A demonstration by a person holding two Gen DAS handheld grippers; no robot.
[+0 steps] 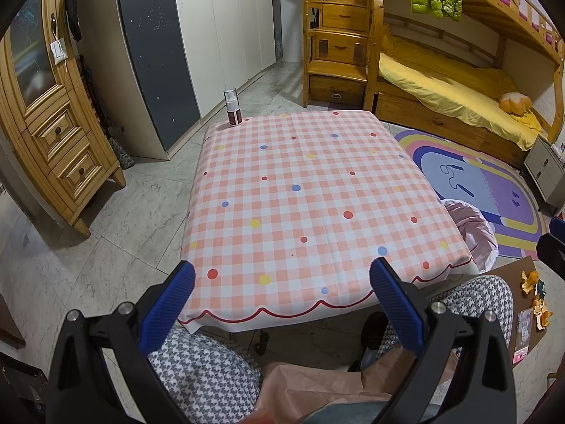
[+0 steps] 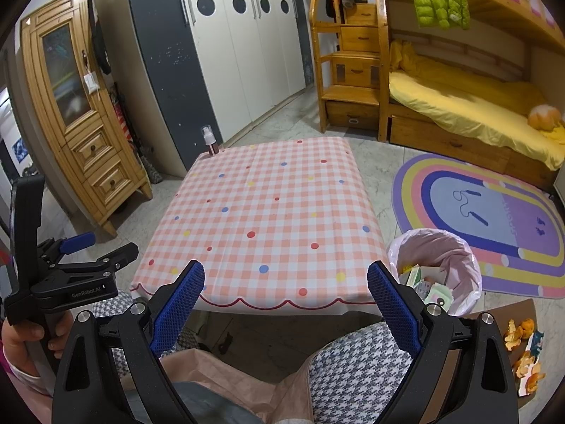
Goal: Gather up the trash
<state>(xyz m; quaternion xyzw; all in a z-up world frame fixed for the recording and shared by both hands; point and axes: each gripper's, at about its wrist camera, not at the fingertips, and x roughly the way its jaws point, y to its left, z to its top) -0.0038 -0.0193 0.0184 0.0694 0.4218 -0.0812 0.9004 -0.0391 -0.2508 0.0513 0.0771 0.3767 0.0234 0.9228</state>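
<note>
A person sits at a small table (image 2: pixel 268 212) with a pink checked cloth that has little colored dots. The person holds one set of tongs in each hand.

The left gripper (image 1: pixel 282 296) has its two blue fingers (image 1: pixel 167 314) spread wide apart. It holds nothing and hangs over the near edge of the table. In the right wrist view, the same left gripper (image 2: pixel 106 247) shows at 9 o'clock, held up by a hand (image 2: pixel 31 339).

The right gripper (image 2: pixel 286 304) also has its blue fingers (image 2: pixel 392 307) spread wide, with nothing between them. It hangs over the near edge of the table too.

A small spray bottle (image 1: pixel 232 106) stands at the far left corner of the table, at about 11 o'clock. The rest of the cloth is bare.

The trash bin (image 2: pixel 436 268) sits on the floor just beside the table's near right corner, at about 3 o'clock. It has a pink bag in it, and some papers and wrappers lie inside.

More trash lies on the floor at 4 o'clock. These are orange peels (image 2: pixel 519 332) and a small wrapper, resting on a brown board (image 1: pixel 508 275) near the person's knee.

A rainbow rug (image 2: pixel 494 212) lies behind the bin.
</note>
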